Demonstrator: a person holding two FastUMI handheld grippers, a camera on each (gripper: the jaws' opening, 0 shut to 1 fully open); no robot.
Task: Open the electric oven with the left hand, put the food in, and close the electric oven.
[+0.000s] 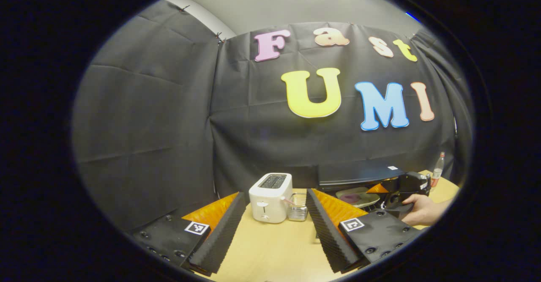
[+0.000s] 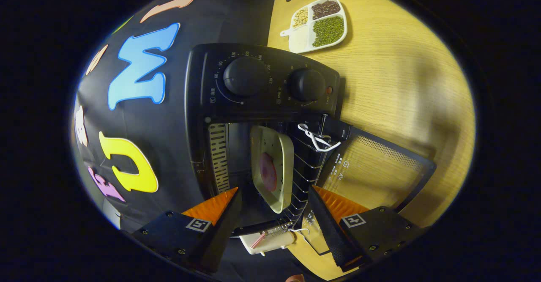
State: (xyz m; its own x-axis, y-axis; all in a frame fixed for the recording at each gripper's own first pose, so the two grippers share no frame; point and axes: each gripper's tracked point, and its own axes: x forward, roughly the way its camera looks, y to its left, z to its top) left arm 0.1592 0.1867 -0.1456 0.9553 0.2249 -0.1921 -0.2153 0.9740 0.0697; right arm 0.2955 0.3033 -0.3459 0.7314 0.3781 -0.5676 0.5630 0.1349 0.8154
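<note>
The black electric oven stands with its glass door swung down open. Inside, a pale plate carrying a round purple piece of food rests on the wire rack. My right gripper is open at the oven mouth, its fingers on either side of the plate's near end without pressing on it. In the left gripper view the oven, the plate and the right gripper in a hand sit at the right. My left gripper hangs open over the table, holding nothing.
A white toaster and a small glass holder stand on the wooden table ahead of the left gripper. A bottle stands beyond the oven. A divided white tray of beans lies beside the oven.
</note>
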